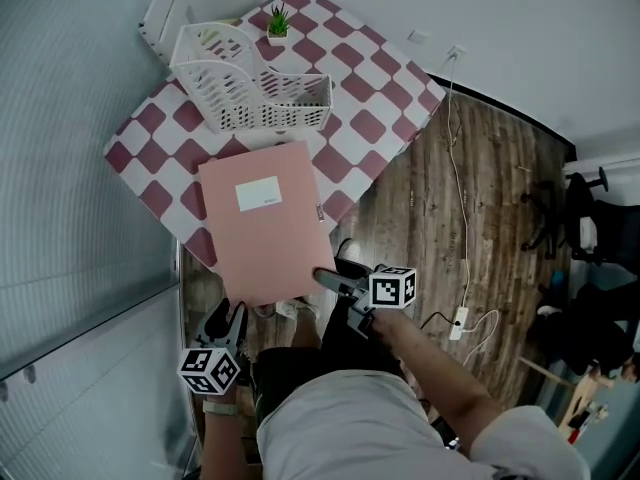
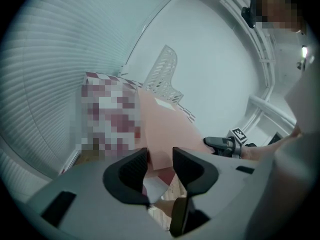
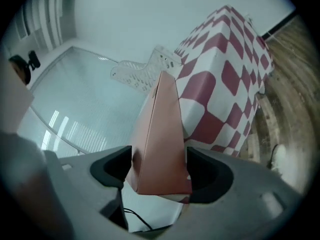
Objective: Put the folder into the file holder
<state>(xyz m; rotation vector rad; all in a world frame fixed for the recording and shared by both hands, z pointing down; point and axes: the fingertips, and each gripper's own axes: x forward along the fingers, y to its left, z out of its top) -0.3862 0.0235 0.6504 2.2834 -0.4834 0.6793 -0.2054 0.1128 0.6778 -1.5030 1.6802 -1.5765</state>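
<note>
One folder (image 1: 265, 223), one file holder (image 1: 250, 88) (one plant (image 1: 279, 23))

- Table (image 1: 380, 118) under red-and-white checkered cloth, set against pale walls.
- White mesh file holder (image 1: 250, 83) at far side of table, empty slots facing up.
- Small green potted plant (image 1: 278, 23) just behind file holder, near far corner.
- Pink folder (image 1: 268, 223) flat on cloth, white label up, near end overhanging table edge.
- Wood-plank floor (image 1: 500, 198) beside table; white cable (image 1: 458, 168) and power strip (image 1: 460, 321) lying on it.

No legible text anywhere; white label (image 1: 258, 195) on pink folder (image 1: 270, 253) carries tiny print, too small to read.
</note>
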